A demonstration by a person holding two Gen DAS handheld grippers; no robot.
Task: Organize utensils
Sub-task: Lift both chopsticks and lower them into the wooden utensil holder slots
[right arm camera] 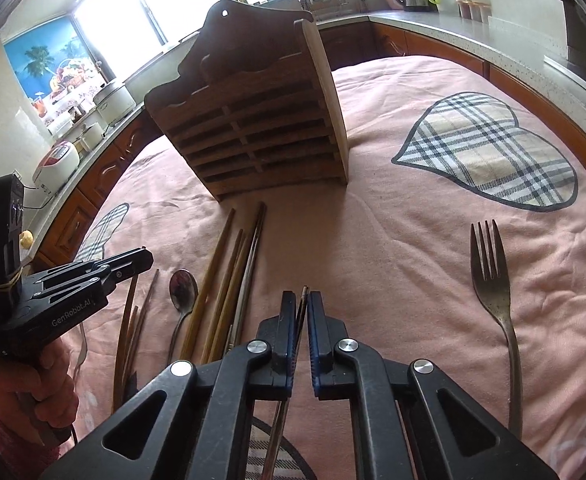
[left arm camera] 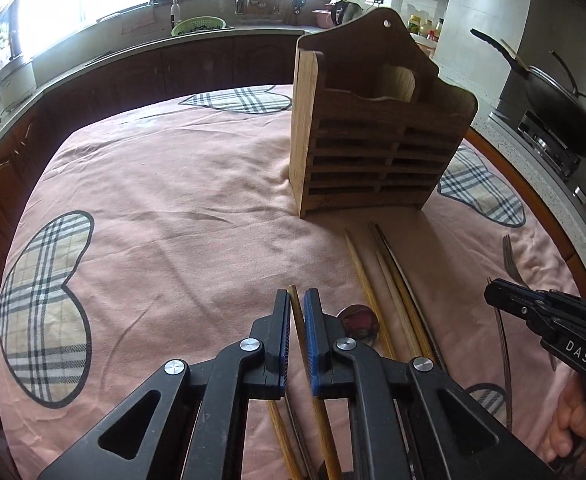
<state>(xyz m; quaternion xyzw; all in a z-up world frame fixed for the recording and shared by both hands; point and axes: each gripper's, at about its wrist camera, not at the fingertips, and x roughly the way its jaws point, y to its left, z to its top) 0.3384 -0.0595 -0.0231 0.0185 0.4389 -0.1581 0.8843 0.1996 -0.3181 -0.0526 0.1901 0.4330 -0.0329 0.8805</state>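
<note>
Left wrist view: left hand-held gripper point(left arm camera: 297, 300) pinches a wooden chopstick point(left arm camera: 302, 332) near the wooden holder point(left arm camera: 373, 148); right hand-held gripper point(right arm camera: 301, 300) pinches a dark chopstick point(right arm camera: 302, 308). Such thin grips could pivot and slip during lifting.

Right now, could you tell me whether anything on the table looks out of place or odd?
The pink tablecloth is wrinkled, and chopsticks, a spoon and a fork lie loose before the wooden holder. Nothing looks spilled or broken.
</note>
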